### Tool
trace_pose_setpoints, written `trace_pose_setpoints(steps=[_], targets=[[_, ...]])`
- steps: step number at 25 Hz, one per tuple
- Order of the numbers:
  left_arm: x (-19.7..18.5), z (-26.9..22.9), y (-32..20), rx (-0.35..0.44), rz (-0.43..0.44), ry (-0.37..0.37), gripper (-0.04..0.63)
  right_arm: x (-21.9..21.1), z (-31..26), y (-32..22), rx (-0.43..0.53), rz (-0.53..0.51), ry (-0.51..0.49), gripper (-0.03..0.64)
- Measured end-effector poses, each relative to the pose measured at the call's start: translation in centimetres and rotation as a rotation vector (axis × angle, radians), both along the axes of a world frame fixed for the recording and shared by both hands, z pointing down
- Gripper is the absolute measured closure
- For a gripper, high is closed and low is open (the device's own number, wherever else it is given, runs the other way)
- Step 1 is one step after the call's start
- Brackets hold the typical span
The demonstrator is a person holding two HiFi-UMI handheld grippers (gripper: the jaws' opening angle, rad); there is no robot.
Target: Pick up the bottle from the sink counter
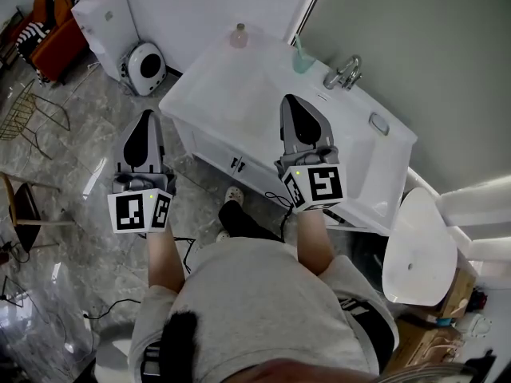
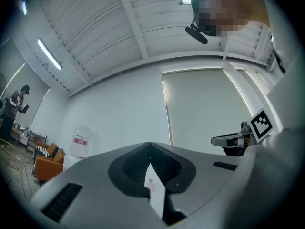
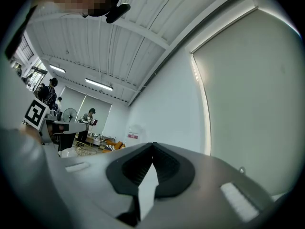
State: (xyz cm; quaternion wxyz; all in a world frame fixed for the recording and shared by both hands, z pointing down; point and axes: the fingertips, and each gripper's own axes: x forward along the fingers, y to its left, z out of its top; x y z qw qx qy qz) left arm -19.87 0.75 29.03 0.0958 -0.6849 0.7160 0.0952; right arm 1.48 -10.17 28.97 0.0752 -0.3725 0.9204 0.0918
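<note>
The small pale pink bottle point(image 1: 238, 36) stands at the far back edge of the white bench point(image 1: 231, 94), well apart from both grippers. The left gripper point(image 1: 146, 115) and right gripper point(image 1: 289, 99) have their jaws pressed together, holding nothing. Reaching in like that could topple the bottle.

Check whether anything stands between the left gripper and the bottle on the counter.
Nothing visible does. The bottle stands alone at the far left corner of the counter; only bare top lies between it and the left gripper. The cup and faucet stand farther right.
</note>
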Motion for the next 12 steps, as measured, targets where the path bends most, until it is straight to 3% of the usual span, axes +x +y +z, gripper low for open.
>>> trace_pose_setpoints(steps=[12], targets=[[-4.3,-2.1,-9.2,0.024,-0.013,-0.013,0.588,-4.1,-3.4,-10.0,0.044,-0.007,-0.012,0.606]])
